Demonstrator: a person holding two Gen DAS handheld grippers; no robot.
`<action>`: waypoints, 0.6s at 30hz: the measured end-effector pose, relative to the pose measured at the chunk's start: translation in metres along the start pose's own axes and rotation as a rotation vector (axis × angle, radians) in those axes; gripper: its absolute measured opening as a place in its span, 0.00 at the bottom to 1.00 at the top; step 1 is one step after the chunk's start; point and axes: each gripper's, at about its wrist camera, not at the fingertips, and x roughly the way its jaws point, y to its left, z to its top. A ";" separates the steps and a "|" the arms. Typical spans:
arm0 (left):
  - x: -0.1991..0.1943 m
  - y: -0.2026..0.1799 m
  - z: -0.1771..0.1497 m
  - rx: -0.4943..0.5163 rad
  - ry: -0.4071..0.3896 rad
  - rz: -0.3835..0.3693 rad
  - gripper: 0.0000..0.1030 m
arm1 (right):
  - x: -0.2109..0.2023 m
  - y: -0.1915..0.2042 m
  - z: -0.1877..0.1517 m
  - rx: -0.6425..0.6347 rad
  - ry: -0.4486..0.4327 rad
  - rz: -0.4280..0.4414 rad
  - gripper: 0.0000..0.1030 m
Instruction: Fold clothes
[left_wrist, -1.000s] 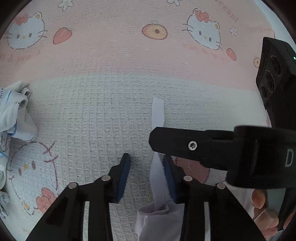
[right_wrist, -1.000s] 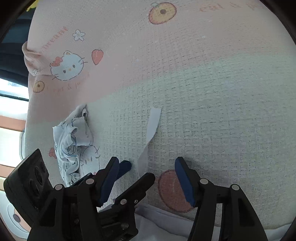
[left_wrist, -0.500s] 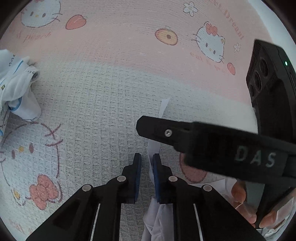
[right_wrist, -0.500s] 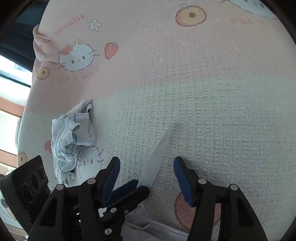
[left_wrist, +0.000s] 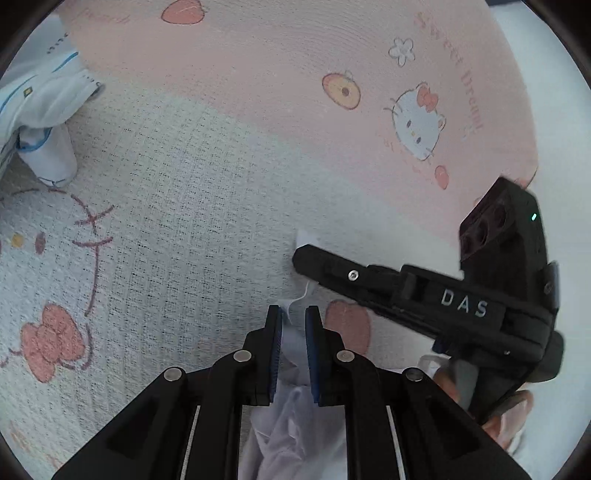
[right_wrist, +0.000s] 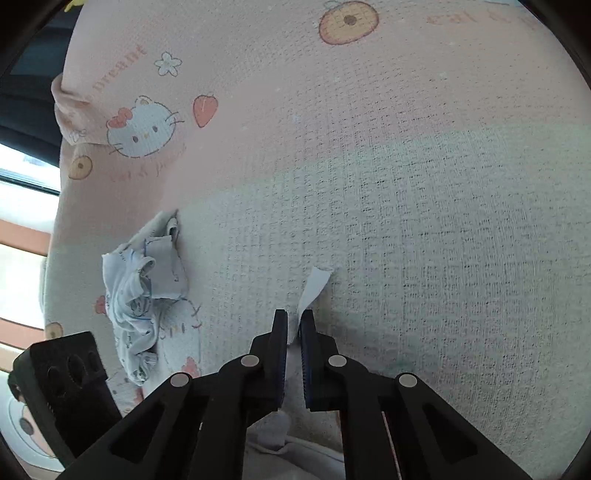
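A white garment (left_wrist: 295, 424) lies bunched at the near edge of the blanket, and a narrow white strip (right_wrist: 316, 284) runs forward from it. My left gripper (left_wrist: 293, 314) is shut on a fold of this garment, with white cloth showing between its blue pads. My right gripper (right_wrist: 293, 319) is closing its jaws, and the strip passes between the pads, which pinch it. In the left wrist view the right gripper (left_wrist: 301, 256) reaches in from the right and covers most of the strip (left_wrist: 304, 238). The two grippers sit close together.
A pink and white cartoon-cat blanket (left_wrist: 184, 203) covers the whole surface. A crumpled pale blue printed garment (right_wrist: 144, 295) lies to the left, also visible as (left_wrist: 37, 110). A person's fingers (left_wrist: 509, 417) hold the right tool. The blanket's edge and a dark gap are at far left (right_wrist: 33, 110).
The right gripper's jaws went from wide open to pinched on the white strip. The left gripper closed on the garment, rolled, and shifted sideways across the blanket.
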 end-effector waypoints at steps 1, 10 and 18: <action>-0.003 -0.004 0.000 -0.013 -0.021 -0.025 0.10 | -0.003 0.001 -0.002 0.003 0.000 0.036 0.05; -0.034 -0.027 -0.006 0.016 -0.024 -0.124 0.11 | -0.027 0.022 -0.011 0.015 -0.002 0.272 0.05; -0.026 -0.023 0.000 0.028 0.023 -0.038 0.70 | -0.043 0.027 -0.022 -0.050 0.019 0.208 0.05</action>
